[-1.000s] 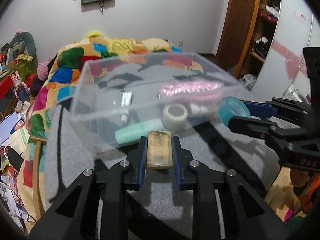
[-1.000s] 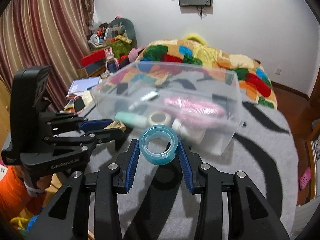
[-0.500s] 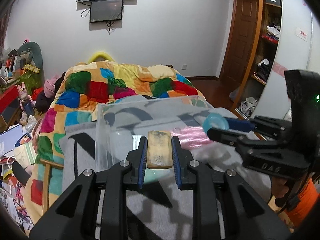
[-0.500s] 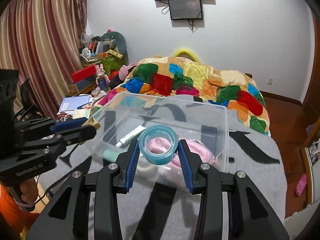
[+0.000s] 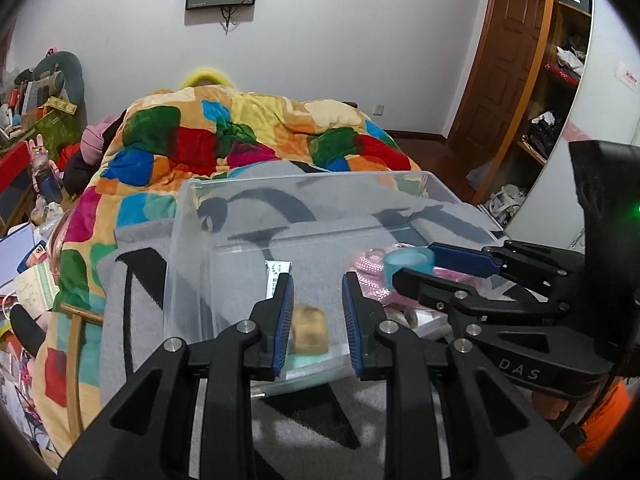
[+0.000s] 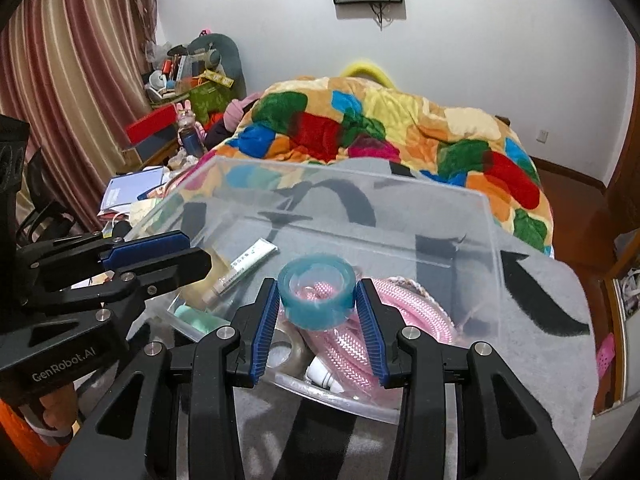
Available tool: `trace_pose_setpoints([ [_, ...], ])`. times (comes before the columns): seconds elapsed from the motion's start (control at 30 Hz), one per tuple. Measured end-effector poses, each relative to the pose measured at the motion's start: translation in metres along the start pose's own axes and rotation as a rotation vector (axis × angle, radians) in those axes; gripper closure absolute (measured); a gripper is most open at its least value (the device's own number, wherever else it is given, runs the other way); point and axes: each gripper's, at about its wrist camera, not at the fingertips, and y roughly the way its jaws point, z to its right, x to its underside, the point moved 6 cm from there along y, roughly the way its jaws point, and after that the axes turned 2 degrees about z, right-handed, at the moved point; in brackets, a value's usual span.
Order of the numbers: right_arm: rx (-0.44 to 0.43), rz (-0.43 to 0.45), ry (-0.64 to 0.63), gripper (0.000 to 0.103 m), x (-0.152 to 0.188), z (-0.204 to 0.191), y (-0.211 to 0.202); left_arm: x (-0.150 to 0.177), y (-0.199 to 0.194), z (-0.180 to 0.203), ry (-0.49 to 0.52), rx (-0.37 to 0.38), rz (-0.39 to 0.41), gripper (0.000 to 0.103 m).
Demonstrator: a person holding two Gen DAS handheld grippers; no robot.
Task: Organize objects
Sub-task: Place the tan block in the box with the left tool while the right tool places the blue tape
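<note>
A clear plastic bin (image 5: 188,240) (image 6: 492,240) sits on a grey blanket. My left gripper (image 5: 316,316) is open over the bin's near edge. A blurred tan block (image 5: 310,328) lies below and between its jaws, loose from them, over a mint tube (image 5: 308,360). My right gripper (image 6: 317,312) holds a teal tape roll (image 6: 318,296) over the bin, its pads (image 6: 266,320) barely touching the roll. It also shows in the left wrist view (image 5: 412,270). Inside lie a pink rope (image 6: 404,316), a white tube (image 6: 244,266) and a clear tape roll (image 6: 286,350).
The grey blanket (image 6: 560,340) with black marks covers the near bed. A colourful patchwork quilt (image 5: 240,136) lies behind the bin. Cluttered shelves and papers (image 6: 132,192) stand at the left. A wooden door (image 5: 508,60) and wardrobe stand at the right.
Both grippers have moved forward over the bin. My left gripper has opened and the tan block has dropped out of it. The right gripper's jaws have widened slightly around the teal roll.
</note>
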Motion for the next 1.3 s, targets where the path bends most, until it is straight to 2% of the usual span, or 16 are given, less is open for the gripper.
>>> trace_pose_setpoints([
  [0.1,-0.006,-0.010,0.007,0.055,0.002,0.001,-0.002,-0.001,-0.009,0.001,0.005,0.001,0.018,0.080],
  [0.3,0.002,0.042,-0.017,0.054,0.004,-0.003,-0.027,-0.002,-0.031,0.003,0.022,-0.018,0.071,0.077],
  [0.37,0.007,0.063,-0.021,0.052,0.004,-0.006,-0.037,0.000,-0.040,0.004,0.021,-0.018,0.090,0.070],
  [0.47,0.006,0.113,-0.029,0.039,0.008,-0.008,-0.058,0.003,-0.051,0.005,0.018,-0.019,0.120,0.059],
  [0.6,0.033,0.170,-0.044,0.029,0.013,-0.009,-0.080,0.010,-0.062,0.009,0.018,-0.020,0.153,0.046],
  [0.67,0.035,0.185,-0.045,0.028,0.018,-0.010,-0.088,0.015,-0.065,0.010,0.020,-0.024,0.165,0.036],
  [0.87,0.056,0.188,-0.060,0.021,0.032,-0.012,-0.091,0.033,-0.069,0.015,0.034,-0.031,0.173,0.018],
  [1.03,0.061,0.164,-0.061,0.021,0.045,-0.012,-0.082,0.046,-0.064,0.015,0.020,-0.027,0.156,0.014],
  [1.3,0.058,0.143,-0.049,0.021,0.052,-0.007,-0.075,0.054,-0.054,0.015,0.002,-0.028,0.126,0.014],
])
